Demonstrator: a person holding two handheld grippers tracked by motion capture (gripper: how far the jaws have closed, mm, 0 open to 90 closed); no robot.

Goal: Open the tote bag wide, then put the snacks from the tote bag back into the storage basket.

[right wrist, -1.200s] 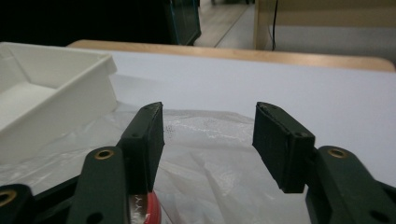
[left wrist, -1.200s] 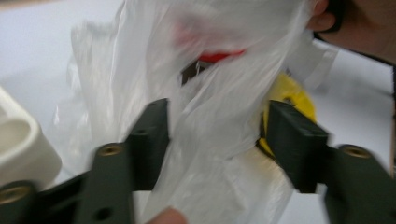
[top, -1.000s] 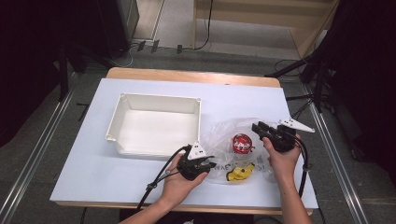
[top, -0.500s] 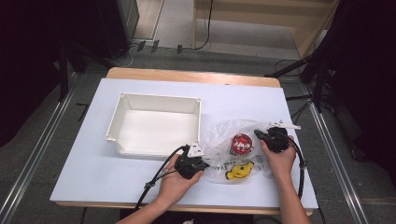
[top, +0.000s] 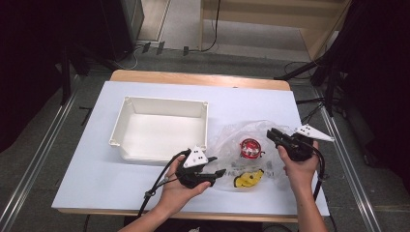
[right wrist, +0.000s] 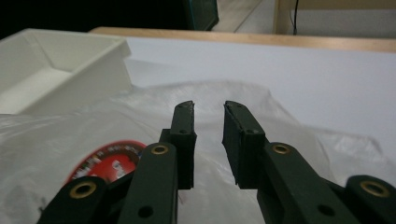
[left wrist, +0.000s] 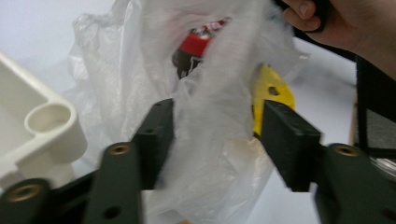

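Working the clear bag (top: 246, 150) open is the step you're in right now, I'd say, with the red tin (top: 250, 148) and the yellow thing (top: 249, 179) still sitting inside it. The bag is lying on the table (top: 96, 169) at about 3 o'clock from the white bin (top: 159, 128), just beside it.

Your left gripper (top: 212, 173) is coming in from the bag's 8 o'clock side. Its jaws have just been opening, and a bunched fold of plastic is sitting between them in the left gripper view, but the pads aren't pressing on it, so it's released. Your right gripper (top: 271, 135) is hovering at the bag's 2 o'clock edge; its jaws have just been opening too, standing a little apart with nothing between them.

The bag is looking thin, crinkly and see-through, all puffed and wrinkled, so it's probably going to slide and bunch rather than hold a shape.

Next move, my guess: you're needing a fresh pinch on the film with each gripper, at opposite edges, before pulling the mouth wide.
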